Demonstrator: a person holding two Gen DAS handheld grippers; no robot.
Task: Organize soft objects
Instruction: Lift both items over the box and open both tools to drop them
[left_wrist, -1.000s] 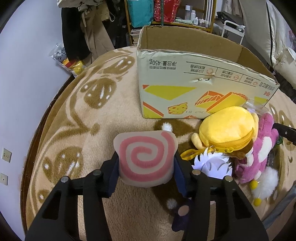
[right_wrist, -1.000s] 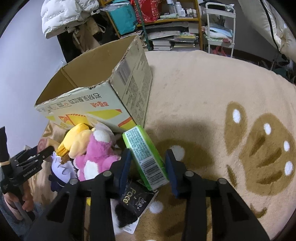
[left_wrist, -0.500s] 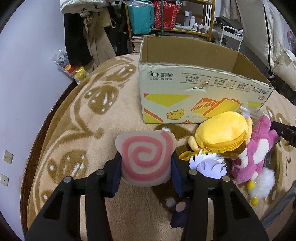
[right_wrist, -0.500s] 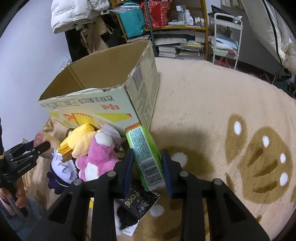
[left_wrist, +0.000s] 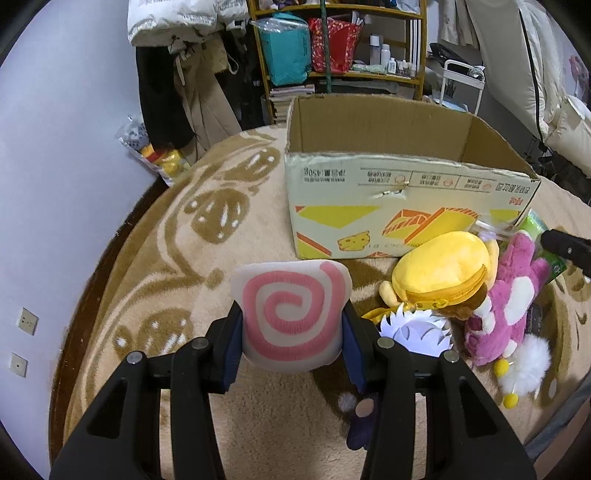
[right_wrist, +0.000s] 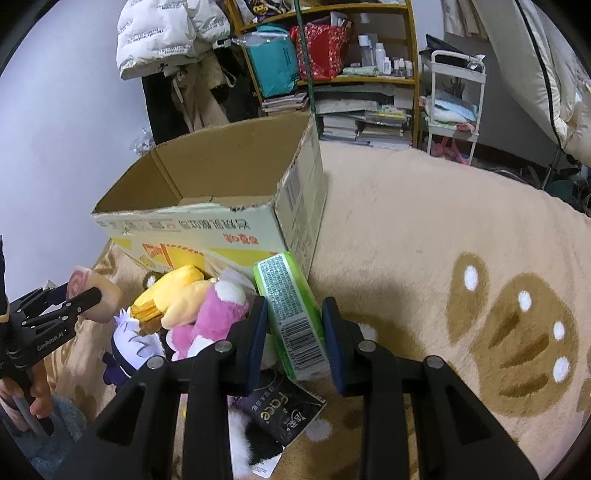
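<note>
So the cardboard box (left_wrist: 388, 195) is sitting open on the rug (left_wrist: 155, 258), shelves (right_wrist: 332, 55) standing behind it. A heap of plush toys (left_wrist: 461, 295) is lying right in front of the box's near wall. The swirl cushion (left_wrist: 291, 314) is sitting left of that heap, the wrapped pack (right_wrist: 295, 317) is leaning at the box's right corner, over a flat packet (right_wrist: 277, 410)

The swirl cushion (left_wrist: 291, 314) is cream with a pink spiral. The cardboard box (left_wrist: 399, 206) is pale with yellow and orange shapes outside, plain brown inside. One plush (left_wrist: 443, 269) is yellow, another (left_wrist: 506, 310) pink with white patches. The wrapped pack (right_wrist: 291, 310) is green with a barcode. The rug (right_wrist: 443, 240) is beige with brown paw prints dotted white.
</note>
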